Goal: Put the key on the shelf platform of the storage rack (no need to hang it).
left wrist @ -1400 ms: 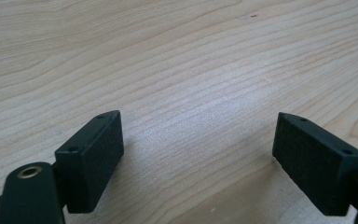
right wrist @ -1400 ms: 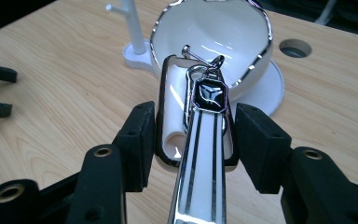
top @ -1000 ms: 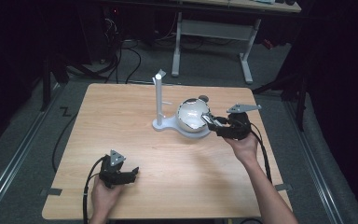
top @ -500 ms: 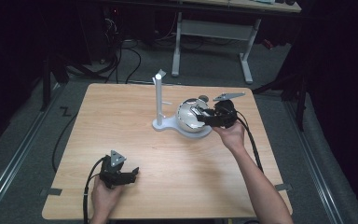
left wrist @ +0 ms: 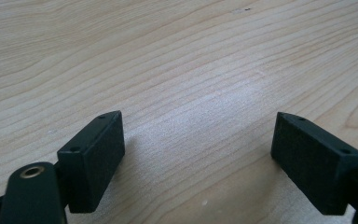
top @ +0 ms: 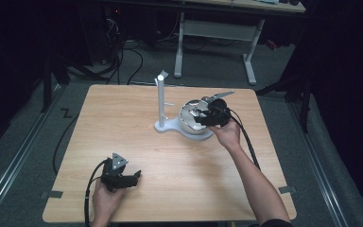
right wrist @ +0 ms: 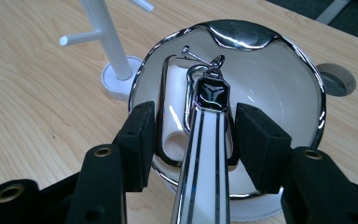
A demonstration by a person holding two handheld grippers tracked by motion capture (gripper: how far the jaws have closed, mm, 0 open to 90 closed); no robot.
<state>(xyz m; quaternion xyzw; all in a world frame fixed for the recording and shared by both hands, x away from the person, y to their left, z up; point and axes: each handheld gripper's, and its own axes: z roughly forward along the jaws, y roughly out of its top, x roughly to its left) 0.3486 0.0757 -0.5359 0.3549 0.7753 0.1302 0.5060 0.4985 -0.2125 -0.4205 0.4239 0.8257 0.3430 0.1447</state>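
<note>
While over the chrome bowl (right wrist: 261,60), right hand-held gripper (right wrist: 190,135) spread; left hand-held gripper (left wrist: 198,154) spread too.

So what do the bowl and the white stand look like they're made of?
Bowl: likely polished metal, going by its mirror-bright rim and sharp reflections. White stand: matte and uniform, probably plastic or painted metal; cannot tell which. Table: light wood grain, possibly laminate.

the table (top: 123,123) is of light wood with a fine grain, smooth and matt, with a soft sheen in the left gripper view. the bowl (right wrist: 279,79) is polished metal, bright as a mirror. the strap (right wrist: 205,177) lying in it looks like glossy white material with chrome edges, perhaps metal. the stand (right wrist: 105,42) seems matt white plastic. the left gripper (left wrist: 198,158) and the right gripper (right wrist: 191,140) have matt black pads, slightly rough.
</note>
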